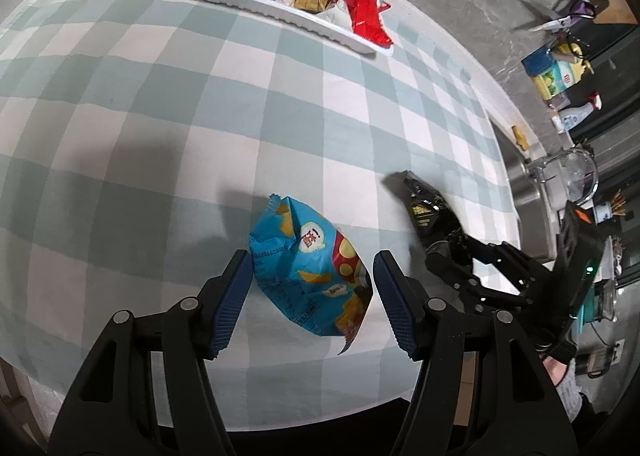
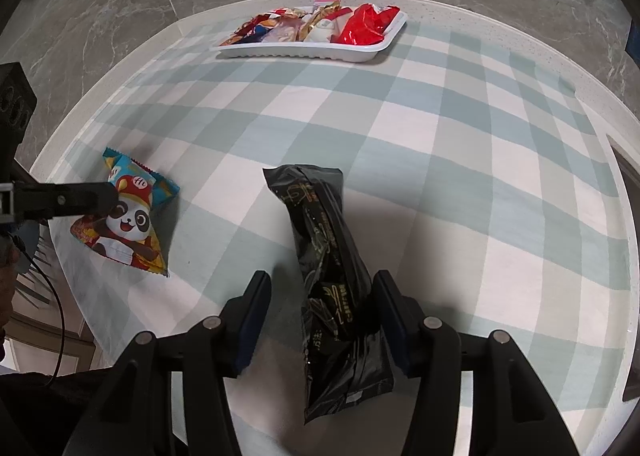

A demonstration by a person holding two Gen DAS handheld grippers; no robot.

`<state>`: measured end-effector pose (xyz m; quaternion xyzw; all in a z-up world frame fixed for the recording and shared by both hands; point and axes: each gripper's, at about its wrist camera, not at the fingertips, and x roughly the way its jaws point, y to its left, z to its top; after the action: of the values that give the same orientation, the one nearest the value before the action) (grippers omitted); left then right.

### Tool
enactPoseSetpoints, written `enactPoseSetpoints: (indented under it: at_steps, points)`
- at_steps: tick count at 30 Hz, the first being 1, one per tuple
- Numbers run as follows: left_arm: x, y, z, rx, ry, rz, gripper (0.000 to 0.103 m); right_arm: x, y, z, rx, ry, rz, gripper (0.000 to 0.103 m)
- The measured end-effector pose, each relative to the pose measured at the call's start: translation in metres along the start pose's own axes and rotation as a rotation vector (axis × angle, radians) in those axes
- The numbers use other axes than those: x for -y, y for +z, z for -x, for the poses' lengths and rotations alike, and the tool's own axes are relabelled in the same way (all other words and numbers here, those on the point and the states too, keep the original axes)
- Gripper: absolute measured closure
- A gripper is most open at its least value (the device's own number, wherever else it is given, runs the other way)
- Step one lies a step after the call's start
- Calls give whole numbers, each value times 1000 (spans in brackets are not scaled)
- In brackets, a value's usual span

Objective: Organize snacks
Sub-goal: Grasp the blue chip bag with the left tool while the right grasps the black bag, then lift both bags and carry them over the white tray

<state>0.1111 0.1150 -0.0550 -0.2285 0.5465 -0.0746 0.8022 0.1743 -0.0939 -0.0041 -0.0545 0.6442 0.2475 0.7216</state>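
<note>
A blue snack bag (image 1: 310,270) lies on the checked tablecloth between the fingers of my left gripper (image 1: 312,292), which is open around it; the left pad looks close to the bag's edge. The same bag (image 2: 132,216) shows a panda print in the right wrist view, with a left gripper finger (image 2: 80,196) across it. A long black snack packet (image 2: 334,288) lies between the fingers of my right gripper (image 2: 320,320), which is open around it. The black packet (image 1: 424,208) and right gripper also show in the left wrist view. A white tray (image 1: 256,4) at the far side holds several snack packs.
The tray (image 2: 304,50) holds a red wrapper (image 2: 366,26) at its right end. The table's near edge runs just below both grippers. A sink (image 1: 532,192) and bottles (image 1: 560,76) stand to the right of the table. Marble floor lies beyond the table.
</note>
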Motion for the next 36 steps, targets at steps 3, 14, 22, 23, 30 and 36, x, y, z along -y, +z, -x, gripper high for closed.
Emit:
enactPoseSetpoints:
  at_steps: [3,14,22,23,30,36]
  points:
    - [3,0,-4,-1,9,-10,42,0,0,0,-1,0,0,46]
    - [10,-8,-36,-9,35,-49,47,0,-3,-3,-4,-2,4,48]
    - [20,-9,-41,23,58,-134,58,16,-1,-3,10,71,-57,68]
    - [20,-9,-40,25,56,-140,58,18,-1,-2,13,83,-67,69]
    - [27,-9,-32,52,65,-189,58,29,0,6,35,160,-148,77]
    - [29,-6,-24,63,60,-204,58,33,0,8,38,190,-177,78]
